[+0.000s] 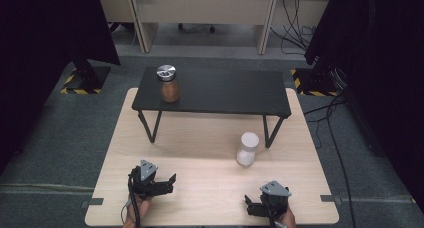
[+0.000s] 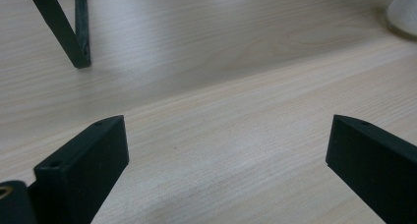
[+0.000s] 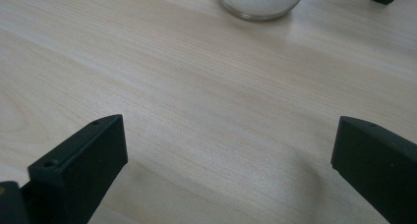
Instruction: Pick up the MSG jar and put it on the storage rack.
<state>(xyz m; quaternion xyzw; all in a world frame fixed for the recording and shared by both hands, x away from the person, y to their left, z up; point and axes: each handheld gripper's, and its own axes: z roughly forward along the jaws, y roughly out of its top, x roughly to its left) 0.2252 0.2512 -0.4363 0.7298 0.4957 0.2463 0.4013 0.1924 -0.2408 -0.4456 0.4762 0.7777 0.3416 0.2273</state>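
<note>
Right hand-held gripper sits low at the near edge of the table, jaws spread wide and holding nothing, and in its own view the bare wood runs straight ahead between them to the base of the white jar. That is the relation to watch: the white jar lies forward and slightly to the left of this gripper, standing upright with its long axis vertical, so a level approach along the tabletop looks like the natural line. Left hand-held gripper is also spread and empty, angled toward the right; it catches the jar at the far upper right corner of its own view, farther off, so the right hand looks the nearer one. Open wood lies all around the jar on the near side, plenty of room to come in. Beyond it things tighten: the black shelf stands across the far half of the table, and its right leg comes down just beside and behind the jar. Up on that shelf, at its left end, stands a brown jar with a silver lid, well apart from both hands.
</note>
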